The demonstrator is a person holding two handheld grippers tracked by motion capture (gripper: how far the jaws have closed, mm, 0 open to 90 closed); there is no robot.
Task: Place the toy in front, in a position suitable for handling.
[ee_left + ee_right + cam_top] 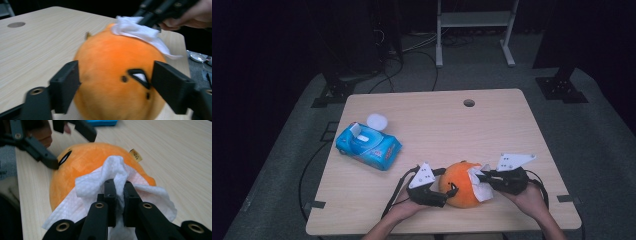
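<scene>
An orange plush ball [459,189] with a small face lies near the table's front edge. My left gripper [449,192] straddles its left side, and in the left gripper view [115,77] the two black jaws stand on either side of the plush [112,65] without squeezing it. My right gripper [482,176] is shut on a crumpled white wipe [479,187]. It holds the wipe [115,170] against the top right of the plush [85,157], the cloth pinched between its jaws [119,185]. The left gripper's fingers [45,153] appear beyond the plush.
A blue pack of wet wipes [368,146] with its lid flipped up lies at the left of the table [437,125], with a round white lid [377,121] behind it. A cable hole [469,103] sits at the back. Cables trail off the front edge.
</scene>
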